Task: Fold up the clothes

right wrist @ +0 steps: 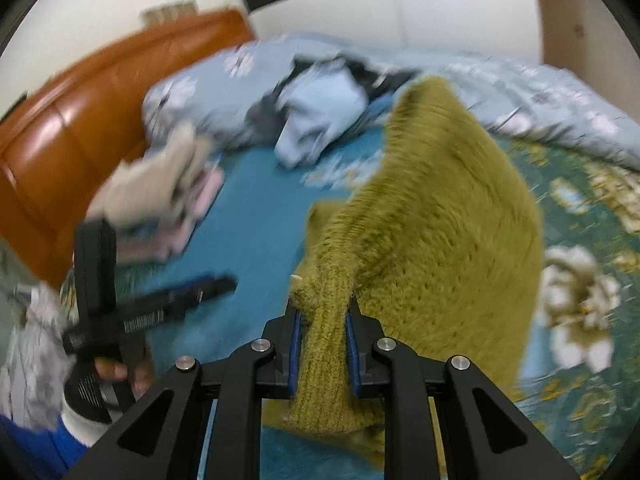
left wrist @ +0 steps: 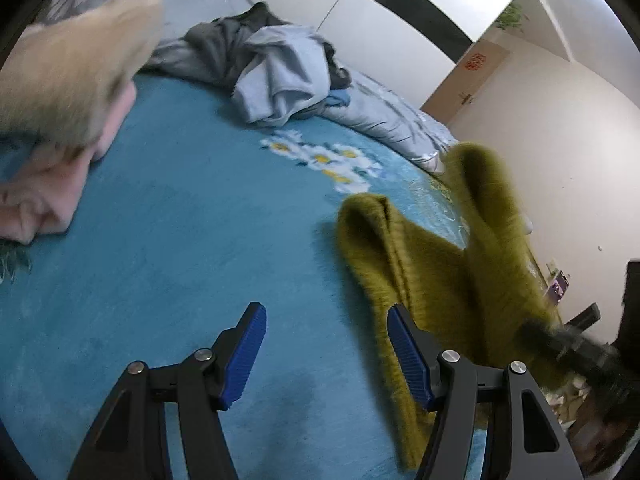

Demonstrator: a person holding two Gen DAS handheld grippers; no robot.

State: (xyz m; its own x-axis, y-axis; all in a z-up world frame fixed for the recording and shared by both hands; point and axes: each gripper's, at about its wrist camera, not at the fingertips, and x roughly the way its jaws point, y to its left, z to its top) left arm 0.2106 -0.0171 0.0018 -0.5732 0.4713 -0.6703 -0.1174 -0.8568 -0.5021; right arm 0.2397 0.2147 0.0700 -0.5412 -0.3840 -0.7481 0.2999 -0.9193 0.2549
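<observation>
Gripped the olive-green knit sweater (right wrist: pixel 440 216) in the closing right claw (right wrist: pixel 322 344), kept the left claw (left wrist: pixel 326 356) open and empty, best spread flat on the teal bed sheet (left wrist: pixel 168 248) before creasing

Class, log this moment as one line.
left gripper: open, empty | right gripper: shut on olive sweater | sweater: lifted over blue bedspread

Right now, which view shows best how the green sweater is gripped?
The right wrist view: the right gripper is shut on a bunched part of the green sweater, seen close up. The left wrist view shows the sweater hanging beside the open left gripper, with the grip blurred at the edge.
</observation>
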